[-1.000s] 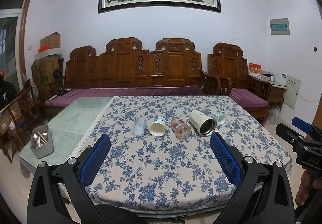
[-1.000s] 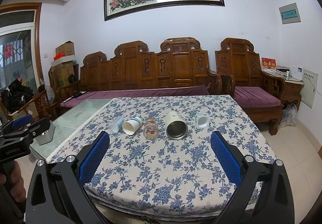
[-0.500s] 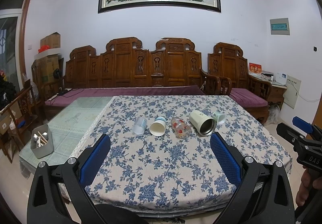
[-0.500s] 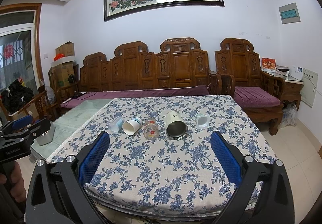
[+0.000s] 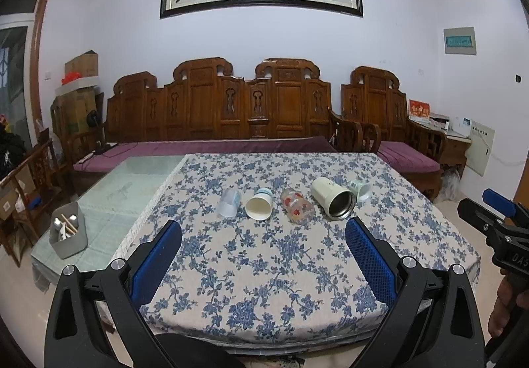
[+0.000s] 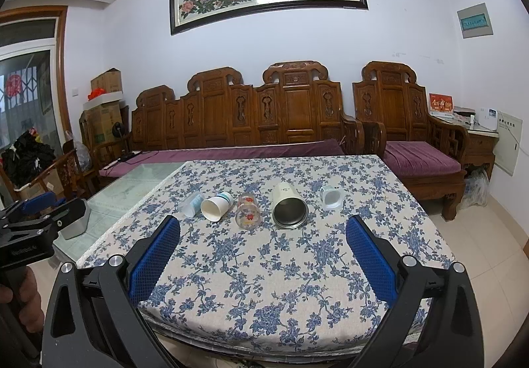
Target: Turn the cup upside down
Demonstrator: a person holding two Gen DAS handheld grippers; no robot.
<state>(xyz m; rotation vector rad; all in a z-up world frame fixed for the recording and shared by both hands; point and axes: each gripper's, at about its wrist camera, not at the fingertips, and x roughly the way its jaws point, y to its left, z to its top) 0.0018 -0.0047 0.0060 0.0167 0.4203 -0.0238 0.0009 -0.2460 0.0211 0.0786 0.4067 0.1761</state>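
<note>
Cups lie on their sides in a row across the middle of the floral tablecloth: a clear plastic cup, a white paper cup, a flowered glass, a steel-lined mug and what looks like a small pale cup. Left gripper and right gripper both hang with fingers spread wide, empty, near the table's front edge, well short of the row.

Five cups lie on their sides in a row on the floral-clothed counter, beyond the right hand-held gripper's wide-spread fingers.
</note>
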